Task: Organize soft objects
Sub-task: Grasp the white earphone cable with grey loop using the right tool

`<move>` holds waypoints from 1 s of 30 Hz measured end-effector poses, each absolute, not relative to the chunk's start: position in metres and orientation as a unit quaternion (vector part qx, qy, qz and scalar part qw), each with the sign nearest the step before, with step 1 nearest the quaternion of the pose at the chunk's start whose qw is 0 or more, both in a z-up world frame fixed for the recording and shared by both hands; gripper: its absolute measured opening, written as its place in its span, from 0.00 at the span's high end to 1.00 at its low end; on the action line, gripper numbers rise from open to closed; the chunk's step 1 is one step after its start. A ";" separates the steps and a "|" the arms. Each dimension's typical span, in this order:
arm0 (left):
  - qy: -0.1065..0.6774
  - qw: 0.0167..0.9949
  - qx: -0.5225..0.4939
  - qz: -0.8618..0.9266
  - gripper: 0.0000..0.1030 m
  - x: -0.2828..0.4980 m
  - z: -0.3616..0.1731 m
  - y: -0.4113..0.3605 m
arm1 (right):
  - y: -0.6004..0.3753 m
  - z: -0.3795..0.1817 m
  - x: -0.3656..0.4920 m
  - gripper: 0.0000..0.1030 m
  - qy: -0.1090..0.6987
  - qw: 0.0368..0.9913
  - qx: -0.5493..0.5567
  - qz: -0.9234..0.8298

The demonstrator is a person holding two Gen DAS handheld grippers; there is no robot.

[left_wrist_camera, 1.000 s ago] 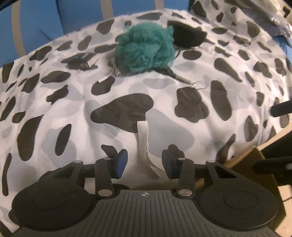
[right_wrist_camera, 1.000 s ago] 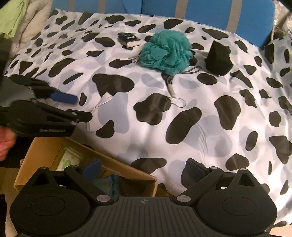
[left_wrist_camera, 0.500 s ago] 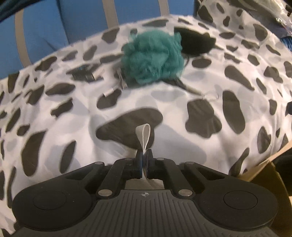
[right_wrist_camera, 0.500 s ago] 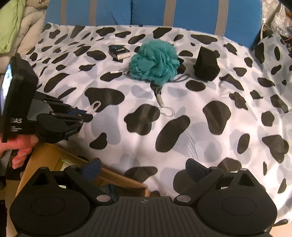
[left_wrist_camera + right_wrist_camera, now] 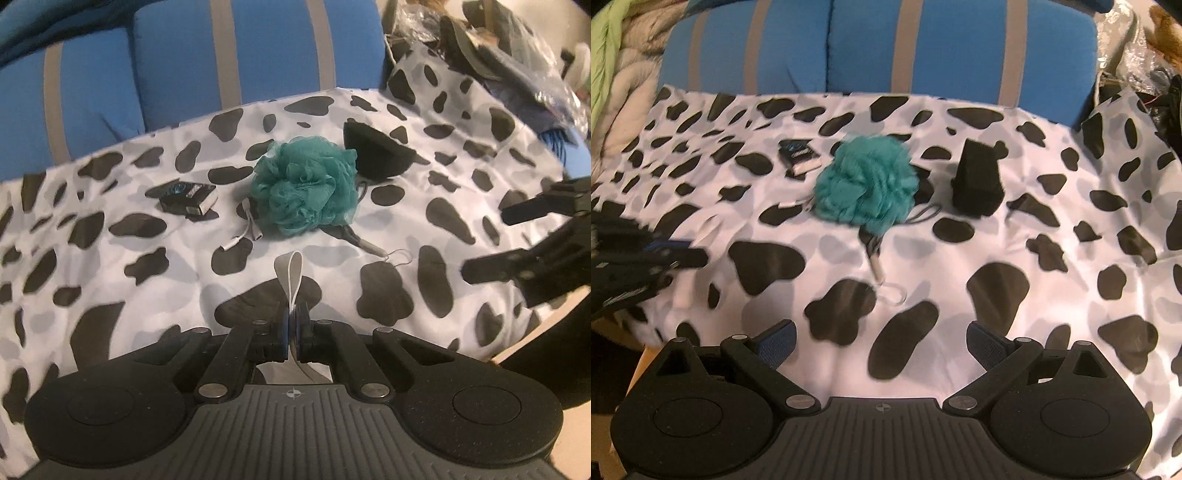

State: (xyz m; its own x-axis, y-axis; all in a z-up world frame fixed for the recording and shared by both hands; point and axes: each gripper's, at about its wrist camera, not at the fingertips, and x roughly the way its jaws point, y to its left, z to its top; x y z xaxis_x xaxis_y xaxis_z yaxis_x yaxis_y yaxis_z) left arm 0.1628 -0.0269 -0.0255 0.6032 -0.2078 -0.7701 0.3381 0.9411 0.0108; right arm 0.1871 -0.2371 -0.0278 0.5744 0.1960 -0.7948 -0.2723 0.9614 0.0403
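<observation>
My left gripper (image 5: 293,325) is shut on a white elastic band (image 5: 290,275) whose loop sticks up above the jaws, lifted off the cow-print cover (image 5: 110,280). A teal bath pouf (image 5: 306,184) lies mid-cover, also in the right wrist view (image 5: 866,184). A black foam block (image 5: 376,155) sits to its right, also in the right wrist view (image 5: 977,184). My right gripper (image 5: 881,341) is open and empty over the cover's near part. The left gripper shows blurred at the left edge of the right wrist view (image 5: 646,258).
A small dark box (image 5: 188,197) lies left of the pouf, with a white cable adapter (image 5: 243,232) beside it. A grey cord with a wire hook (image 5: 882,273) trails from the pouf. Blue striped cushions (image 5: 871,48) stand behind. A cardboard box edge (image 5: 639,369) shows lower left.
My left gripper closed on the white band and lifted it off the cover. The right gripper moved forward over the cover, staying open.
</observation>
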 end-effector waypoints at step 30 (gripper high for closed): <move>0.406 0.904 0.012 -0.137 0.96 0.186 -0.008 0.019 | -0.219 -0.064 0.265 0.24 0.461 0.867 -0.047 0.183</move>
